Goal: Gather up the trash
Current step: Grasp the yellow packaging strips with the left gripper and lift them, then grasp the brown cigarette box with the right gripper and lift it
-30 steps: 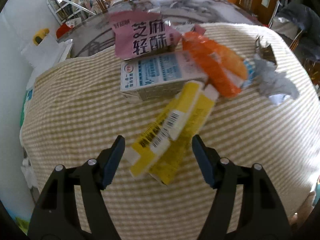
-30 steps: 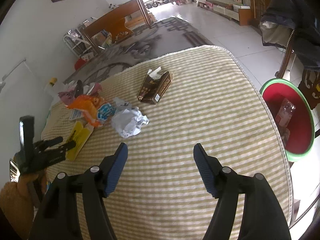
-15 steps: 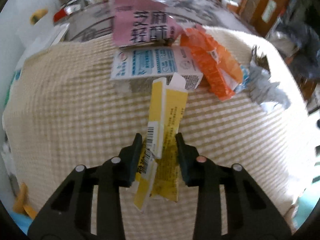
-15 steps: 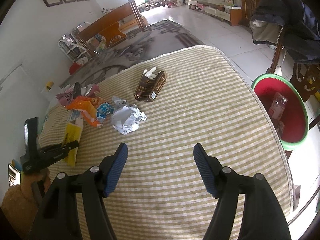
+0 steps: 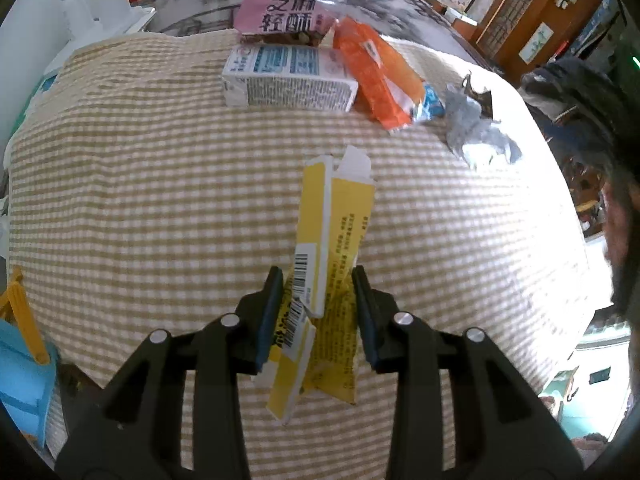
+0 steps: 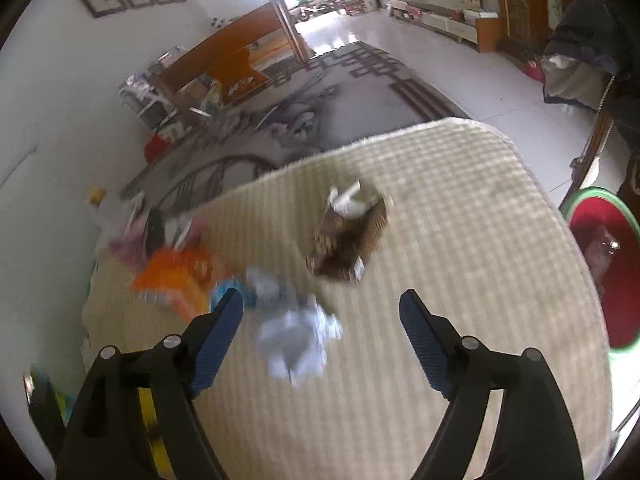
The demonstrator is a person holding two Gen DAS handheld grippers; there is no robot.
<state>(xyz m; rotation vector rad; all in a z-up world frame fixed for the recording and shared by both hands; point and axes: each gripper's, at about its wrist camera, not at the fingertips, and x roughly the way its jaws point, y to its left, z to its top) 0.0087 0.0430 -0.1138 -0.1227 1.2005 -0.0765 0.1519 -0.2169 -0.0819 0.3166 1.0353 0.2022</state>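
My left gripper (image 5: 318, 304) is shut on a flattened yellow carton (image 5: 332, 236) and holds it above the checked tablecloth (image 5: 160, 200). Beyond it lie a blue-and-white box (image 5: 288, 78), a pink packet (image 5: 280, 16), an orange wrapper (image 5: 376, 76) and crumpled grey paper (image 5: 476, 136). My right gripper (image 6: 322, 336) is open and empty, just above the crumpled paper (image 6: 296, 340). A brown box (image 6: 348, 236) lies beyond it. The orange wrapper (image 6: 176, 276) is at the left. The right wrist view is blurred.
A red bin with a green rim (image 6: 604, 272) stands on the floor past the table's right edge, with a bottle inside. A dark jacket (image 6: 580, 40) hangs on a chair at the right. Shelves and a wooden bench stand across the room.
My left gripper closed on the yellow carton and lifted it back from the pile. My right gripper moved left toward the crumpled paper, staying open.
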